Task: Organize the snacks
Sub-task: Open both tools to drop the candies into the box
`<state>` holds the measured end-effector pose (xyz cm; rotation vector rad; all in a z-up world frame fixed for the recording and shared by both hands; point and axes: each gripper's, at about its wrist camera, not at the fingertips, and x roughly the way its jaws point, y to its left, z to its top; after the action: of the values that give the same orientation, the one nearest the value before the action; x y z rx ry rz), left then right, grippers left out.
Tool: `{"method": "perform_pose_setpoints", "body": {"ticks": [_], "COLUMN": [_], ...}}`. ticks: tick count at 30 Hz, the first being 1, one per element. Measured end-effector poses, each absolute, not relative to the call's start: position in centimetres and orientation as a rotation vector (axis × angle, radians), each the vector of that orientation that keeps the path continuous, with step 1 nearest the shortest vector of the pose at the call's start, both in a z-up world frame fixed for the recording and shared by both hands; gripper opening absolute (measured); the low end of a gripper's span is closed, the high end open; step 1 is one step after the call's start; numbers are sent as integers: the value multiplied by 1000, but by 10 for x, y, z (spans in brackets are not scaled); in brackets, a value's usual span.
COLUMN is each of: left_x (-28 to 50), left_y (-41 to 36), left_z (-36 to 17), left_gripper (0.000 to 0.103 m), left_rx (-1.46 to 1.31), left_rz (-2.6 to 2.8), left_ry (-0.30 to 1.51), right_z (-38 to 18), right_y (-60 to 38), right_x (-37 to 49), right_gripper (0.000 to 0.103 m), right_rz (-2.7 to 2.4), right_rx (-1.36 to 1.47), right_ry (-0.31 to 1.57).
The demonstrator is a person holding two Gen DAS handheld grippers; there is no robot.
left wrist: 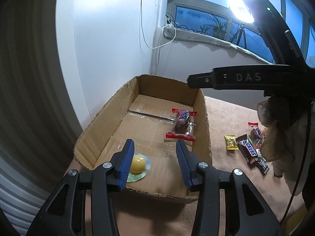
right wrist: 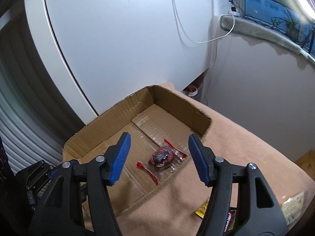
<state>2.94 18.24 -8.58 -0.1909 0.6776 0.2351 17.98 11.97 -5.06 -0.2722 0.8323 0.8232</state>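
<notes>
Cardboard box point(left wrist: 202, 118) already holds the jelly cup point(left wrist: 137, 164) and red-wrapped cake point(right wrist: 164, 157), so both my left claw point(left wrist: 154, 162) and right claw point(right wrist: 159, 157) hang apart and empty, ready for the tabletop point(left wrist: 226, 173) snacks.

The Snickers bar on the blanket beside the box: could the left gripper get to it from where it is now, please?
Probably yes. The left gripper is open and empty over the cardboard box, and the Snickers bar lies uncovered just beyond the box's right wall. The person's hand hovers close by and may crowd it.

Glaring lamp point(left wrist: 240, 5) — dim, fisheye-warped edges
</notes>
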Motion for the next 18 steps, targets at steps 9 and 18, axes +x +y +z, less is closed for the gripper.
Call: {"method": "perform_pose_setpoints", "body": {"ticks": [9, 18], "left_x": [21, 18], "left_y": [169, 145], "left_z": [-73, -64], "left_gripper": [43, 43], "left_rx": [-183, -177], "left_rz": [226, 182], "left_ry": [645, 615], "right_z": [-33, -16], "right_y": [79, 10], "right_x": [171, 157], "right_gripper": [78, 78], "right_rz": [773, 714], "right_rx": [-240, -215], "right_ry": [793, 728]}}
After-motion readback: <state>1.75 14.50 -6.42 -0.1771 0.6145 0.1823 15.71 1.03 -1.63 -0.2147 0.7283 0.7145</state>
